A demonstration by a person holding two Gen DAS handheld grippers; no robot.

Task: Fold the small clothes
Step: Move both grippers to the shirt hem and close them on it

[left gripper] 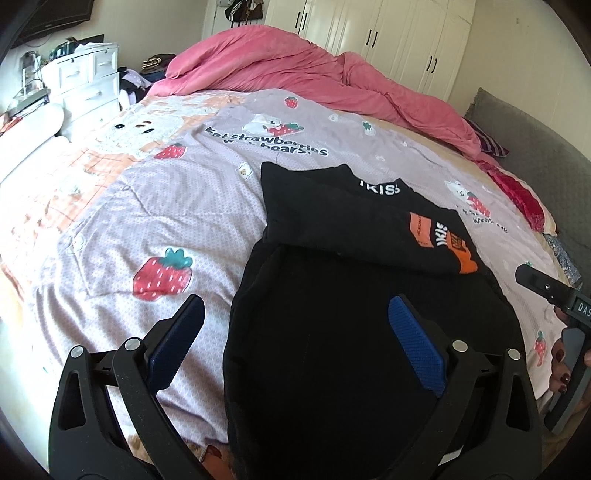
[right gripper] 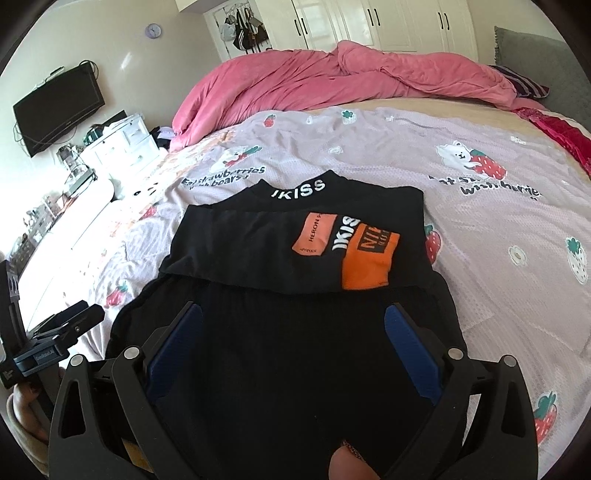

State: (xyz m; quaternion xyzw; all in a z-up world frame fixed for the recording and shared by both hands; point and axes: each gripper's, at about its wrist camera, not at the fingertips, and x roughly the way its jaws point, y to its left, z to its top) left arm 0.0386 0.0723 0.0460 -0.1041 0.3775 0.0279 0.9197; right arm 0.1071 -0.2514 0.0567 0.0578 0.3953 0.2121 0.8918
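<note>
A black garment (left gripper: 332, 350) with orange patches and white lettering lies on the bed, its upper part folded down across the middle (right gripper: 295, 236). My left gripper (left gripper: 295, 332) hovers open over the garment's near left edge, blue pads wide apart, nothing between them. My right gripper (right gripper: 291, 332) is open above the garment's near part (right gripper: 280, 369), also holding nothing. The right gripper's body shows at the right edge of the left wrist view (left gripper: 554, 291), held by a hand with dark nails (left gripper: 559, 369). The left gripper's body appears at the left edge of the right wrist view (right gripper: 55, 339).
The lilac strawberry-print bedspread (left gripper: 166, 206) covers the bed. A pink duvet (left gripper: 288, 70) is heaped at the far side, with a red cloth (left gripper: 517, 195) at the right. White drawers (left gripper: 85, 85), a wall TV (right gripper: 59, 107) and white wardrobes (right gripper: 388, 22) stand beyond.
</note>
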